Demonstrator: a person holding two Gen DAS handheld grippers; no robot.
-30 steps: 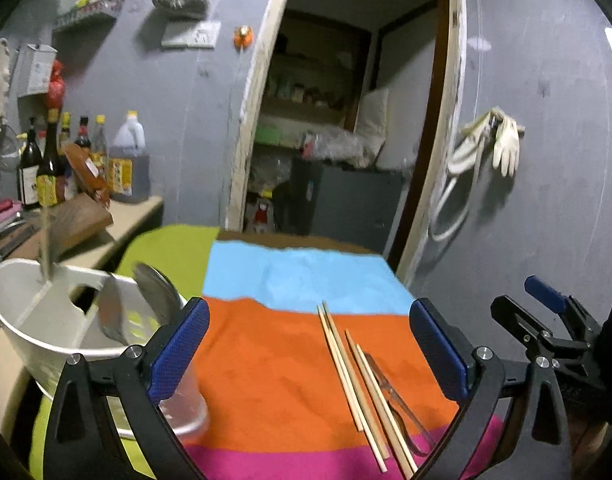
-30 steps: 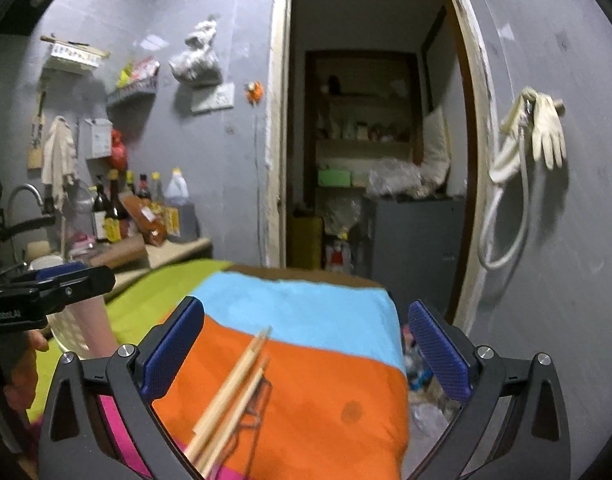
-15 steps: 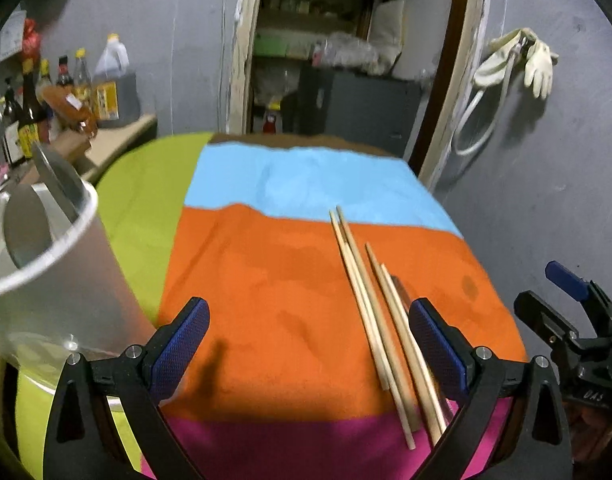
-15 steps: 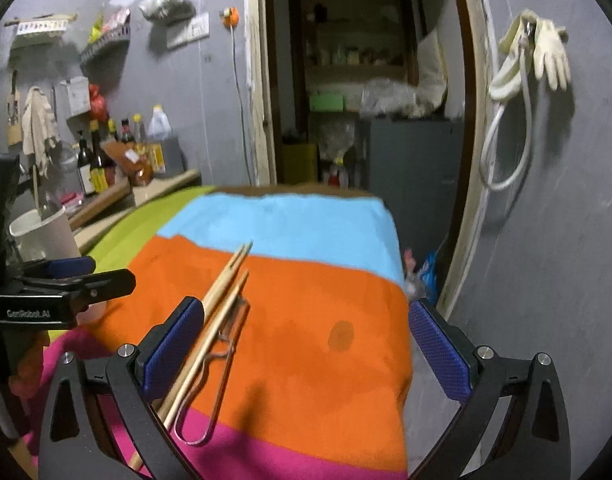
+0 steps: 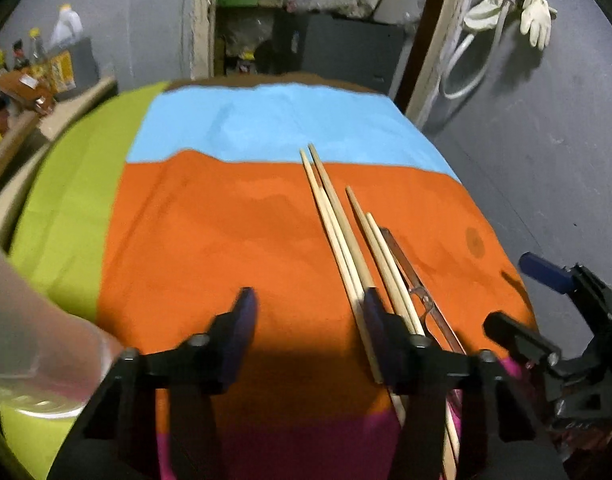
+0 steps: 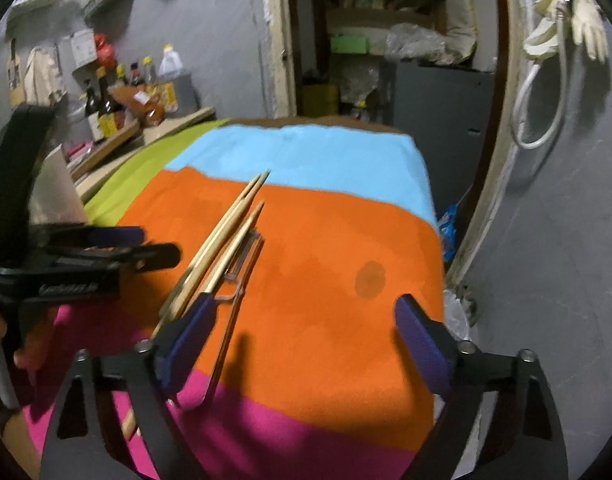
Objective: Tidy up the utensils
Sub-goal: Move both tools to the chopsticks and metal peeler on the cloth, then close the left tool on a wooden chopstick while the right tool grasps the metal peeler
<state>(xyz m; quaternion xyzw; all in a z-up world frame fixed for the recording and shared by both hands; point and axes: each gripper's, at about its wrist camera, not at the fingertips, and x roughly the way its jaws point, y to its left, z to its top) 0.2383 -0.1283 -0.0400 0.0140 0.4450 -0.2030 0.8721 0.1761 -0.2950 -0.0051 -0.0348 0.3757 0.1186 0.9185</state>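
Several wooden chopsticks [image 5: 338, 220] lie side by side on the orange band of a striped cloth [image 5: 225, 220], with clear plastic tongs [image 5: 410, 268] along their right side. My left gripper [image 5: 308, 320] is open and empty, low over the cloth, its right finger over the near ends of the chopsticks. My right gripper [image 6: 301, 332] is open and empty, just right of the chopsticks [image 6: 229, 232] and tongs [image 6: 241, 264]. The white utensil holder [image 5: 29, 344] stands at the left edge.
The right gripper shows at the right of the left wrist view [image 5: 554, 320], the left gripper at the left of the right wrist view [image 6: 85, 256]. Bottles [image 6: 105, 108] stand on a counter at far left. A doorway [image 5: 306, 20] lies behind the table. The cloth [image 6: 434, 216] drops off at right.
Both grippers have tilted down and moved closer to the cloth. The left gripper's jaws have narrowed and shifted right onto the chopsticks. The holder has slid to the view's edge.
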